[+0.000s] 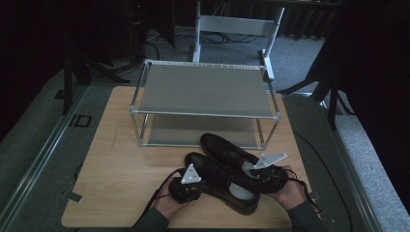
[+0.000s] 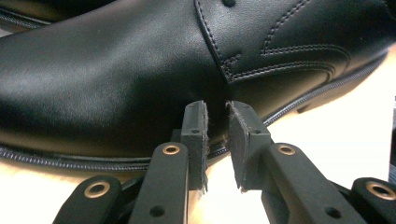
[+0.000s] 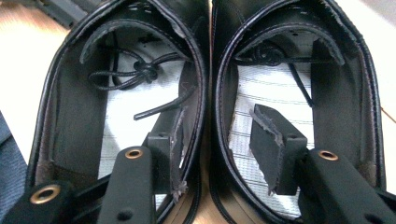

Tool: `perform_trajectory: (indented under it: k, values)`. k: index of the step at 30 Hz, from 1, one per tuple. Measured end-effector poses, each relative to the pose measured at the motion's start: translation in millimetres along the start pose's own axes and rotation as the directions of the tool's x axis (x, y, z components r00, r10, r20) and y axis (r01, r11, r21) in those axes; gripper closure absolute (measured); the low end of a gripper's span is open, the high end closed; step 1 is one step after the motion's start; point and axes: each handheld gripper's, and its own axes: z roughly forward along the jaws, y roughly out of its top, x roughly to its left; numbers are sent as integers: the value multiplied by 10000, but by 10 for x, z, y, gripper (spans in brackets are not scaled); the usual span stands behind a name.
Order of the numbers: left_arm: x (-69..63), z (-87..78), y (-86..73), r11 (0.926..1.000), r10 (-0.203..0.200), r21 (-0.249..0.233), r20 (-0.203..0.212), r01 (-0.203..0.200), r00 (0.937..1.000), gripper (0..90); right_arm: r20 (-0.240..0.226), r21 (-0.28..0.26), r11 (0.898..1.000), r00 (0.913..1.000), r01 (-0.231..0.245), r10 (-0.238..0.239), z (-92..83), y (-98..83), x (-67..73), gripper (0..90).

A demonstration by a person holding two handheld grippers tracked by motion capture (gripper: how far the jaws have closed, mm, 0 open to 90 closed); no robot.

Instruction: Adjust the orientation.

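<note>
A: Report the position of the two black shoes.

B: The near shoe (image 1: 220, 181) and the far shoe (image 1: 227, 151) lie side by side on the wooden table (image 1: 121, 169), in front of the two-tier metal rack (image 1: 203, 104). In the high view their toes point up and left and their heels sit toward the person's right hand.

A: State of the left gripper?

B: The left gripper (image 1: 186, 186) sits at the outer side of the near shoe. In the left gripper view (image 2: 217, 140) its jaws stand at a narrow gap, their tips against the shoe's upper (image 2: 116, 79) just above the sole seam. No part of the shoe is between the pads, so nothing is gripped.

A: And the right gripper?

B: The right gripper (image 1: 263, 171) is at the heel ends. In the right gripper view (image 3: 224, 144) one jaw is inside each shoe opening, with the two adjoining inner walls (image 3: 208, 116) between them. The right-hand pad stands off its wall, so the pair is straddled, not clamped. A loose lace (image 3: 135, 74) lies on the insole of the shoe at the left of that view
</note>
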Motion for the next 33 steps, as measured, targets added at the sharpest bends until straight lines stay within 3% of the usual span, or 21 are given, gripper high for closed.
perform_trajectory:
  k: [7,10,13,16,19,22,24,33]
  values:
    - [-28,-12,8,10000,-16,48,-59,17,10000,763,-74,272,9996,9999,123,-121,-6,22,-9,534]
    - [-60,-46,13,10000,-30,-51,175,31,9998,761,-96,359,9992,9998,181,-178,-13,24,-10,517]
    - [-144,-50,30,9998,208,3,452,-209,9988,762,-184,366,9992,9997,152,-145,-40,13,-17,513]
    - [-234,-17,47,9990,443,51,655,-448,9969,762,-238,371,9992,9996,149,-141,-60,8,-22,510]
    - [-407,88,90,9942,996,281,1184,-1036,9880,762,-288,448,9989,9995,156,-143,-83,7,-32,495]
    - [-473,155,133,9919,1166,337,1455,-1227,9825,768,-359,492,9987,9993,105,-88,-82,7,-41,494]
    - [-512,183,156,9907,1248,352,1547,-1317,9801,772,-369,536,9985,9993,102,-82,-83,11,-44,494]
    - [-513,205,166,9914,1186,355,1606,-1258,9799,775,-467,654,9978,9988,-101,132,-80,16,-71,489]
